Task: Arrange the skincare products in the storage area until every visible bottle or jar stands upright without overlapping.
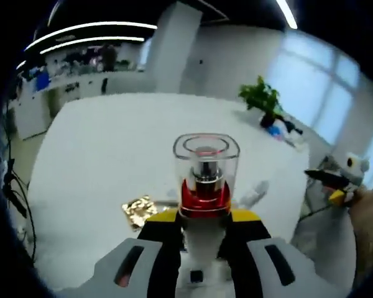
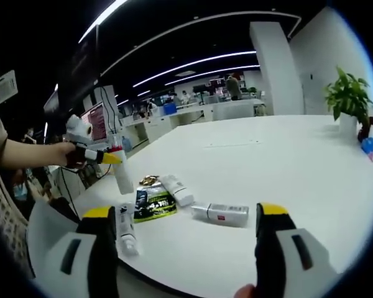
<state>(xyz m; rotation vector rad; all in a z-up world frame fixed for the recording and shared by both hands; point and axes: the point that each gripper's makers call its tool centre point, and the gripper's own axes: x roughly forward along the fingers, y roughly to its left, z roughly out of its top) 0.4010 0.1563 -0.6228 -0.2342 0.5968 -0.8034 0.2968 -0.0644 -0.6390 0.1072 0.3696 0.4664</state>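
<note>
My left gripper (image 1: 205, 218) is shut on a white bottle (image 1: 205, 180) with a red collar and a clear cap, held upright between the yellow-tipped jaws. In the right gripper view that bottle (image 2: 122, 175) stands at the table's left edge with the left gripper (image 2: 105, 157) on its top. My right gripper (image 2: 186, 214) is open with nothing between its jaws. Beyond it lie a white tube (image 2: 177, 189), a silver bottle (image 2: 221, 213) on its side, a dark green sachet (image 2: 153, 203), and another tube (image 2: 125, 233) by the left jaw.
A gold packet (image 1: 138, 211) lies on the white table (image 1: 130, 143) left of the held bottle. A potted plant (image 2: 348, 99) and a blue item (image 2: 368, 146) stand at the far right. Desks and monitors fill the room to the left.
</note>
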